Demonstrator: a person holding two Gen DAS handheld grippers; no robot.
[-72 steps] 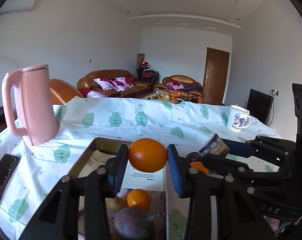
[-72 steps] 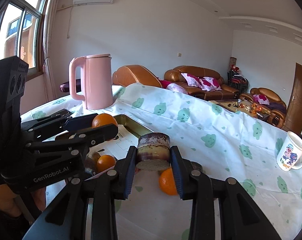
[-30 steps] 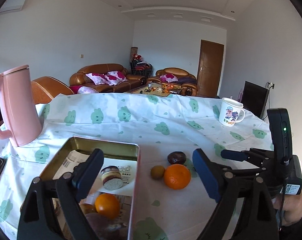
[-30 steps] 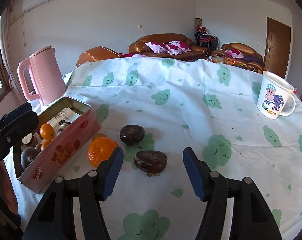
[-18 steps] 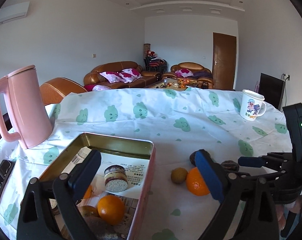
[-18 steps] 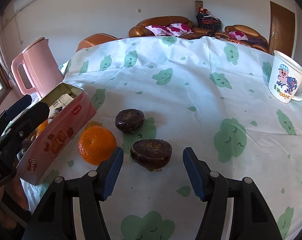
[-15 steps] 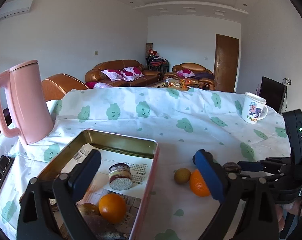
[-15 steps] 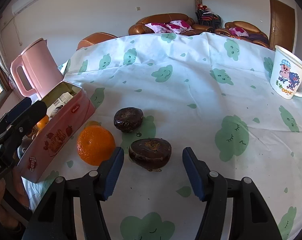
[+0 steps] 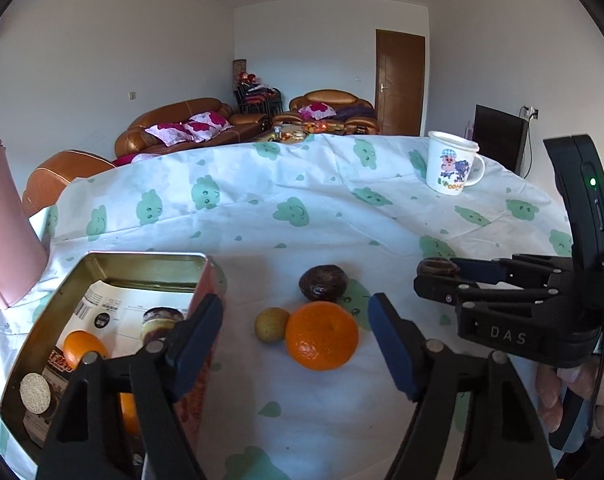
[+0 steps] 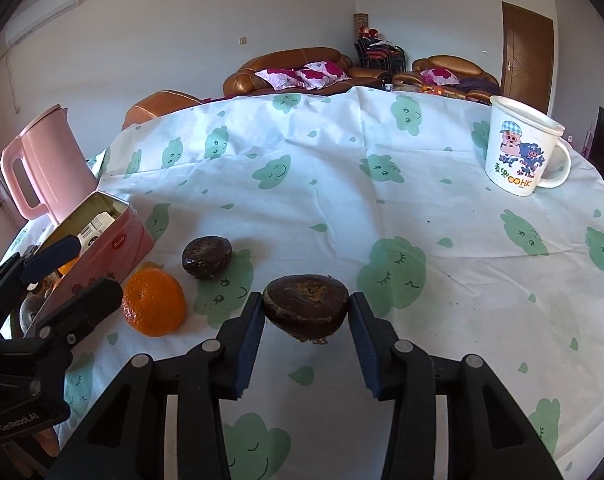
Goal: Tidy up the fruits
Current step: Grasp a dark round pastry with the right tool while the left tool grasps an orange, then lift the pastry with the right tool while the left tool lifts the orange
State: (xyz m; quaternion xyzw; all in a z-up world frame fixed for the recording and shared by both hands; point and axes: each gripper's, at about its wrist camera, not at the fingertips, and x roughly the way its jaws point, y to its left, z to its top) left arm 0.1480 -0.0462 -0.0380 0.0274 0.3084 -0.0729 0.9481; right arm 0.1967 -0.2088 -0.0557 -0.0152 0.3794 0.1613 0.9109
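My right gripper [image 10: 306, 322] is shut on a dark brown fruit [image 10: 305, 307], its blue pads touching both sides. In the left wrist view this fruit [image 9: 437, 267] shows at the right gripper's tips. My left gripper [image 9: 296, 338] is open and empty, with an orange [image 9: 322, 335] lying between its jaws on the cloth. Beside the orange lie a small yellow-green fruit [image 9: 269, 324] and another dark fruit [image 9: 323, 282]. A pink tin box [image 9: 102, 262] at the left holds oranges [image 9: 80, 350] and a cut fruit piece [image 9: 160, 320].
A pink kettle [image 10: 42, 162] stands behind the tin at the left. A white cartoon mug [image 10: 520, 146] stands at the far right of the cloud-print tablecloth [image 10: 342, 200]. Sofas and a door lie beyond the table.
My right gripper has closed on the dark brown fruit it was straddling. My left gripper has swung right from above the tin so that the orange now sits between its open jaws.
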